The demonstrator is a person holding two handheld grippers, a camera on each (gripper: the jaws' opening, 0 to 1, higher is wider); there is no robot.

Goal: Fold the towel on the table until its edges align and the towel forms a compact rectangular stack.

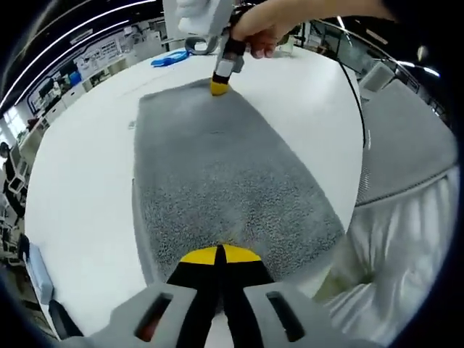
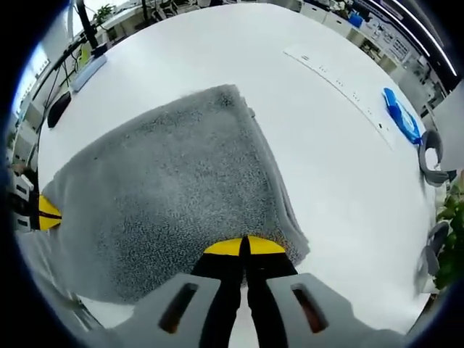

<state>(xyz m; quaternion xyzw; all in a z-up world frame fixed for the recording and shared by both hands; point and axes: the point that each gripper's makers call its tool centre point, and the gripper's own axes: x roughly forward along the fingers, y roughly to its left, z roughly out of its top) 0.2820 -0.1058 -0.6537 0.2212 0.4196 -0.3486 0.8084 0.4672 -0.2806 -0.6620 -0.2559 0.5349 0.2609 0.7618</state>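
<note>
Grey towel [image 1: 225, 188] flat on white bench [image 1: 80, 181]; left tool [image 1: 220, 254] and right tool [image 2: 245, 246] each clamped on opposite edges.

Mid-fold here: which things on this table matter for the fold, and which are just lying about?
For the job: grey towel; left gripper and right gripper, each shut on a towel edge.

Lying about: blue object; long white strip; dark item at the table's far edge.
</note>
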